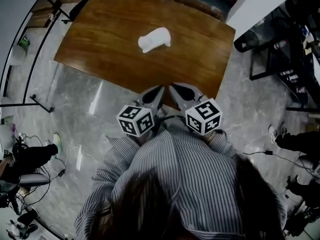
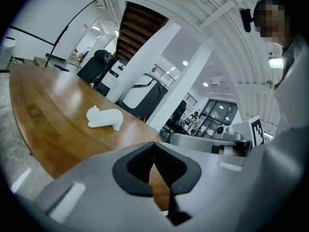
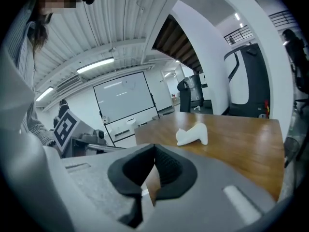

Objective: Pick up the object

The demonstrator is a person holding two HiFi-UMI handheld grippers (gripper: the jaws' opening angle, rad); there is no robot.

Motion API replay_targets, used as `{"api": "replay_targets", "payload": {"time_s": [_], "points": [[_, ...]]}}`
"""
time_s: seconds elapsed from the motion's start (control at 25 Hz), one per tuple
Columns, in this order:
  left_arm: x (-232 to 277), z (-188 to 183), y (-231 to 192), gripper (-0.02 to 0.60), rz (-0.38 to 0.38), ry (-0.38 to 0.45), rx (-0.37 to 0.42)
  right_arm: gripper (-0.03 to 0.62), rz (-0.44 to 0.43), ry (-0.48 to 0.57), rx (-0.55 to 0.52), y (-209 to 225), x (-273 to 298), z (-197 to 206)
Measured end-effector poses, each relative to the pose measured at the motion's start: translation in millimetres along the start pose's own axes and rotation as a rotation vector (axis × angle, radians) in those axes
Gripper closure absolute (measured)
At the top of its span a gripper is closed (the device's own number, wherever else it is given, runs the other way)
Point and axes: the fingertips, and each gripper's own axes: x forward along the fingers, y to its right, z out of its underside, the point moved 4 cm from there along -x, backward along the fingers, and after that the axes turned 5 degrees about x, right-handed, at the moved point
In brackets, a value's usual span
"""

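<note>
A small white animal-shaped figurine (image 1: 155, 39) lies on its side on the brown wooden table (image 1: 100, 34), past the middle and away from me. Both grippers hang side by side over the table's near edge, close to my striped shirt. My left gripper (image 1: 156, 92) is shut with nothing between its fingers. My right gripper (image 1: 178, 90) is shut and empty too. In the left gripper view the figurine (image 2: 104, 118) lies ahead to the left of the closed tips (image 2: 154, 145). In the right gripper view the figurine (image 3: 192, 134) lies ahead and slightly right of the closed tips (image 3: 154, 148).
The table (image 2: 43, 105) stands on a grey marble floor (image 1: 80, 134). A black metal rack (image 1: 285, 59) stands at the right, and someone's shoes (image 1: 280, 136) are on the floor there. Cables and bags (image 1: 25, 159) lie at the lower left. Black office chairs (image 2: 99, 64) stand beyond the table.
</note>
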Motion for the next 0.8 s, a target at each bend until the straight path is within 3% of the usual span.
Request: {"api": "replay_targets", "payload": {"time_s": [0.28,0.48,0.8], "points": [[12,-22,-35,0.591,-0.064,0.037,-0.058,0.592,0.029,0.04,0.011,30,14,-27],[22,-43,-62,0.589,-0.144,0.041,-0.029,0.592,0.02,0.022,0.027,45,28,-37],[46,-60,-123,0.49,-0.292,-0.024,-0.028,0.592,-0.009,-0.042,0.075,57,56,-31]]}}
